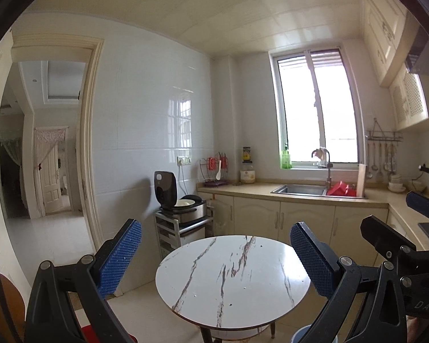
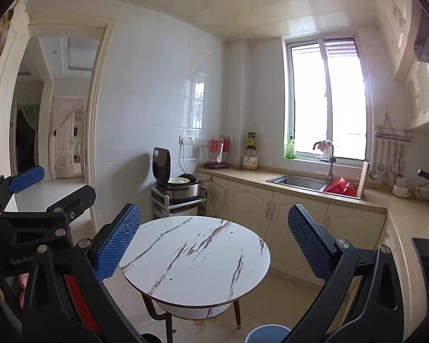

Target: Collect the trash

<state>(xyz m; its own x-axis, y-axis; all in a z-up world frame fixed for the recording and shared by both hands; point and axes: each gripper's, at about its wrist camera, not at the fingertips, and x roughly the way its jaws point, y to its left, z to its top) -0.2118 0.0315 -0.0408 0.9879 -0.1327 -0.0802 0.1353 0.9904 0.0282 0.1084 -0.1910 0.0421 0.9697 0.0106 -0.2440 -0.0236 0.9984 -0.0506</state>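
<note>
My left gripper [image 1: 217, 257] hangs open over a round white marble-pattern table [image 1: 208, 294], with nothing between its blue pads. My right gripper [image 2: 213, 243] is open too, above the same table [image 2: 186, 274], and holds nothing. Each gripper shows in the other's view: the right gripper [image 1: 403, 220] at the right edge, the left gripper [image 2: 48, 194] at the left edge. Only a few tiny dark specks [image 2: 170, 279] lie on the tabletop; no larger piece of trash shows. The rim of a blue bin [image 2: 267, 332] stands on the floor by the table's near side, also seen as the blue bin [image 1: 300, 333] in the left wrist view.
Behind the table runs a beige counter [image 1: 251, 190] with a steel sink [image 1: 299, 190] and red items beside it. An open rice cooker [image 1: 183, 203] sits on a metal cart at the back left. A doorway [image 1: 51, 143] opens on the left. A red object [image 1: 88, 334] lies low on the left.
</note>
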